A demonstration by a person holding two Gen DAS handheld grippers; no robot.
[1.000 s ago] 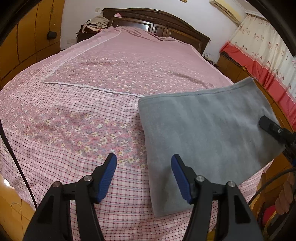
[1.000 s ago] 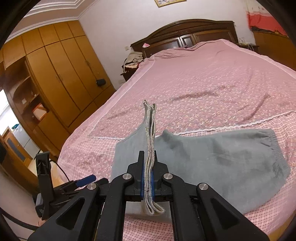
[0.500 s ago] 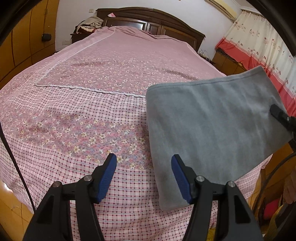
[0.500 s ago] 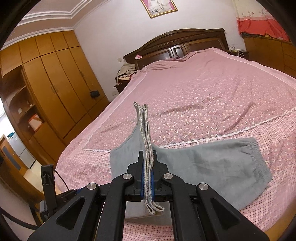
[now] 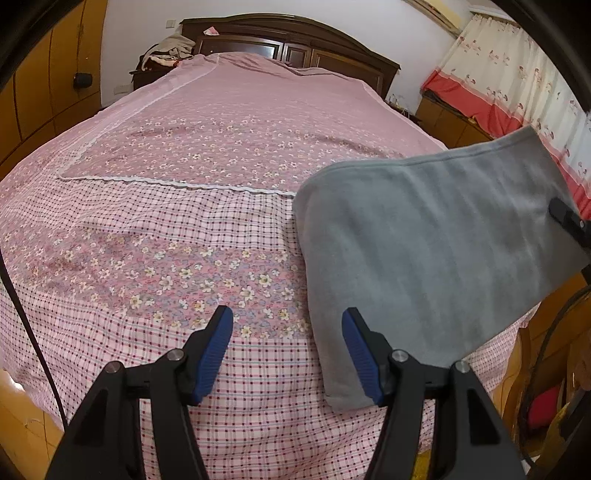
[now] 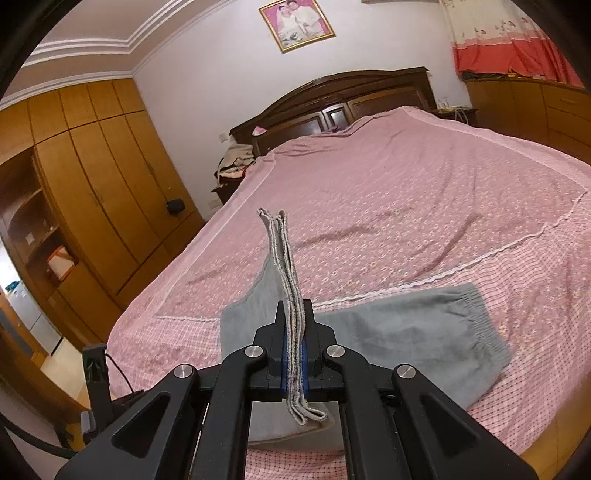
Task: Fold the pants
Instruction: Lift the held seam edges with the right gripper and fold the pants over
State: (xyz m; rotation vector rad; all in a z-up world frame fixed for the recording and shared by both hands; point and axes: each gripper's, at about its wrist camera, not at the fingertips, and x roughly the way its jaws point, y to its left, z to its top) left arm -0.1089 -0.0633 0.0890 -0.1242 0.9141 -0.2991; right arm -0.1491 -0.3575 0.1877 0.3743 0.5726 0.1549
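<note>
Nearest in the left wrist view, the left gripper hangs over the foot of the bed with its 2 blue-padded fingers spread wide apart and nothing between them. The right-hand pad sits just in front of the near corner of the gray pants; whether it touches the cloth cannot be told.

In the right wrist view, the right gripper has its fingers pressed together on a stacked edge of the pants, several layers of hem standing upright between the pads and running forward past the fingertips. That pinched end is lifted off the bed, while the rest of the garment lies flat on the checked part of the bedspread near the foot, with the gathered elastic waistband to the right. From the left wrist view the raised part shows as a smooth gray sheet sloping up toward the right, where a black piece of the other gripper meets its edge.

Beyond the pants, a white lace trim crosses the bedspread, and the flowered pink cloth runs on to a dark wooden headboard. A heap of clothes sits beside the headboard, wooden wardrobes line the left wall, a framed picture hangs above, and red-and-cream curtains hang on the right.
</note>
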